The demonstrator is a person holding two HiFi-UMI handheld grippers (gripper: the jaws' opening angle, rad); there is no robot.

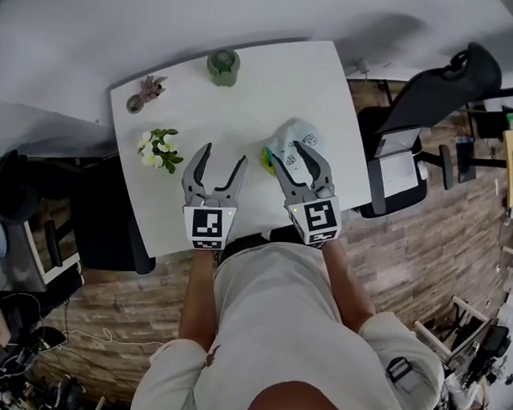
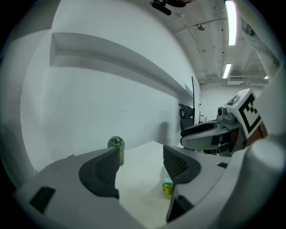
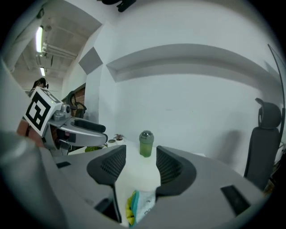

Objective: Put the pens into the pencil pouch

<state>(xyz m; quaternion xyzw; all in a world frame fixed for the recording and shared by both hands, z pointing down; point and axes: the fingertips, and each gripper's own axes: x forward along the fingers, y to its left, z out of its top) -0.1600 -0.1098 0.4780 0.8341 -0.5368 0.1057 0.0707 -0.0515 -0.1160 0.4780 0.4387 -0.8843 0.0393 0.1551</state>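
Note:
The pencil pouch (image 1: 297, 139), pale blue with small prints and a yellow-green end (image 1: 266, 159), lies on the white table (image 1: 269, 83). My right gripper (image 1: 294, 152) hovers over the pouch, open, nothing between its jaws. In the right gripper view the pouch (image 3: 142, 205) shows below the open right gripper (image 3: 139, 166). My left gripper (image 1: 225, 154) is held to the left of the pouch, open and empty. In the left gripper view the pouch's green end (image 2: 168, 189) peeks beside the right jaw of the left gripper (image 2: 139, 167). I see no loose pens.
A green bottle (image 1: 223, 66) stands at the table's far edge. White flowers (image 1: 160, 149) and a small potted plant (image 1: 147, 91) sit at the left side. A black office chair (image 1: 410, 138) stands right of the table; the person's body is at the near edge.

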